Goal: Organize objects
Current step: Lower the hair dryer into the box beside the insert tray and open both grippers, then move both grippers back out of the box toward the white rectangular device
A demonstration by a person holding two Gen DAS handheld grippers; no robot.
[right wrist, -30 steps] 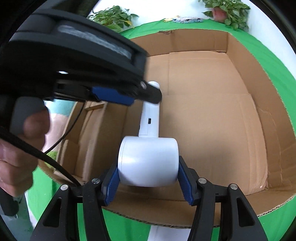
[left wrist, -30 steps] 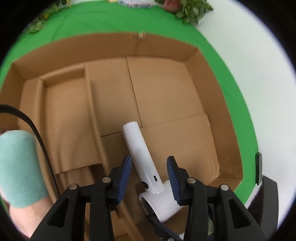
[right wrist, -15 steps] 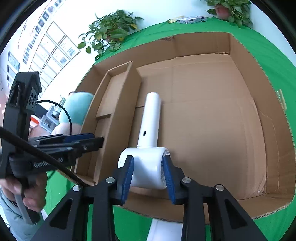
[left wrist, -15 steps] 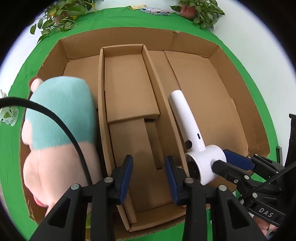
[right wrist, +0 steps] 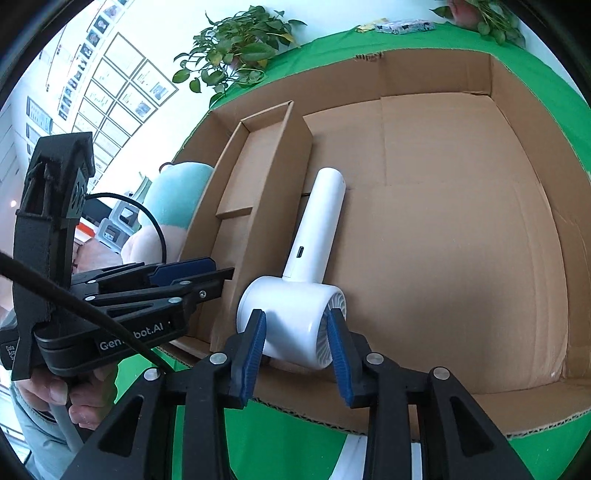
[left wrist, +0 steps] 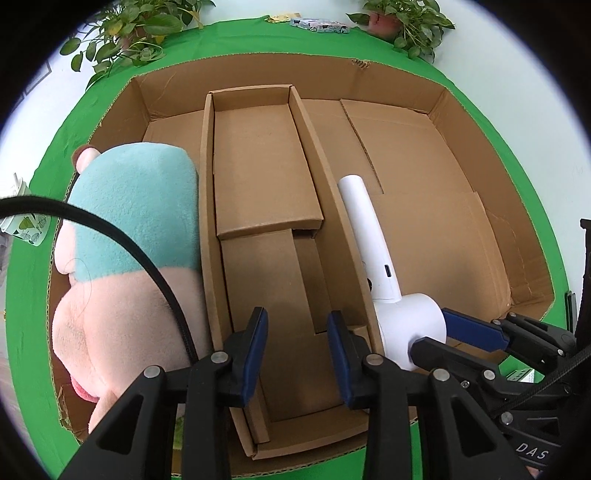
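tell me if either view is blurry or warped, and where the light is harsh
Left wrist view: sharp, but the fisheye bows the cardboard box walls, with black corners; the white surround beyond the green cloth is washed out. Right wrist view: same bending, bright wall behind the plant; the hair dryer and right claw are crisp, with soft shadows.

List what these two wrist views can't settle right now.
- Plush toy: left wrist view, lower part cut by the left gripper and cable; right wrist view shows only a sliver behind the narrow inner box.
- White handheld fan: right wrist view, unclear whether the right gripper pads touch its head or merely flank it.
- Items on the green cloth's far edge: too small.
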